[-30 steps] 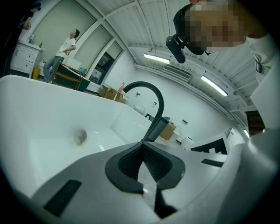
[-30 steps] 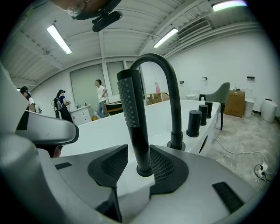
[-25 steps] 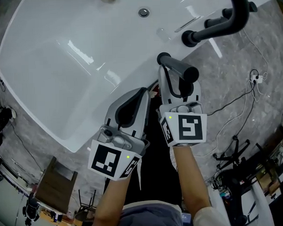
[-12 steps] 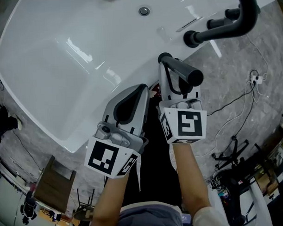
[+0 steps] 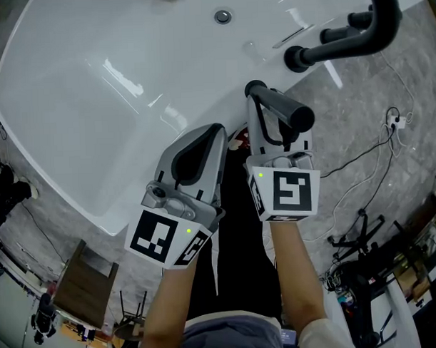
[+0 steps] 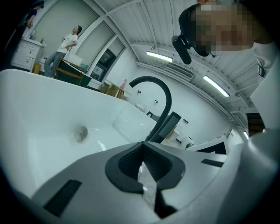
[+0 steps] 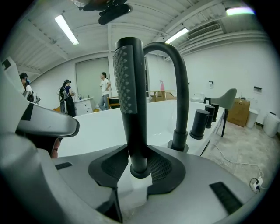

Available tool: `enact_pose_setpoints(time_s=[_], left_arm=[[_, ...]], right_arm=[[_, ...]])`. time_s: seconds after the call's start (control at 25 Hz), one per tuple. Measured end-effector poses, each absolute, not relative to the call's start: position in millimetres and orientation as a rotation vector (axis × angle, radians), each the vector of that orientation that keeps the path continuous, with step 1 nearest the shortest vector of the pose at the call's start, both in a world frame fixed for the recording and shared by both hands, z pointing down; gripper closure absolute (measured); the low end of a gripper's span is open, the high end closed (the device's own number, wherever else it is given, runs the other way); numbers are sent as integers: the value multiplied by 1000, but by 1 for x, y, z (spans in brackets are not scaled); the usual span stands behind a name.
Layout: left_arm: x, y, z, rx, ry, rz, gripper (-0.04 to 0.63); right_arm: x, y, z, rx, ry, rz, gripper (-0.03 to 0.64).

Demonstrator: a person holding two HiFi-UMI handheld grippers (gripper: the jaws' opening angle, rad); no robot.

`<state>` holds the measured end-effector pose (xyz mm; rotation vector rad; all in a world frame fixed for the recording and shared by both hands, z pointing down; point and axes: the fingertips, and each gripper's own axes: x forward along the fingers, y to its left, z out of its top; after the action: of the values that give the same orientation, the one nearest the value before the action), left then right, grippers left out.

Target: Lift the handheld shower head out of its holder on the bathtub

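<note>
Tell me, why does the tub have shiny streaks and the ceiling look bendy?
Head view: ceiling lights glare off the glossy bathtub as white streaks. Right gripper view: the wide-angle lens curves the ceiling and darkens the corners, yet the shower head looks sharp. Left gripper view: same curving.

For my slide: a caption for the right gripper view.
Right gripper clamps the black shower head, beside the arched spout on the tub.

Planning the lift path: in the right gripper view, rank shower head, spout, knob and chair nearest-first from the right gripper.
1. handheld shower head, between the jaws.
2. faucet spout, just right.
3. black knob, beyond it.
4. grey chair, far right.
</note>
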<state>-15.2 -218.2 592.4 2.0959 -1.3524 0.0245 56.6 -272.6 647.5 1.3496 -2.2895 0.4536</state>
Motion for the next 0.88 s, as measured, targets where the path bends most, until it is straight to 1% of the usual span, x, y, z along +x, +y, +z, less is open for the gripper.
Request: enact_pose_setpoints(time_s=[0.88], left_arm=[[-19,-219,587,2073,-1365,-8,591]], right_arm=[[58,-265,644,1338,-2265,420,474]])
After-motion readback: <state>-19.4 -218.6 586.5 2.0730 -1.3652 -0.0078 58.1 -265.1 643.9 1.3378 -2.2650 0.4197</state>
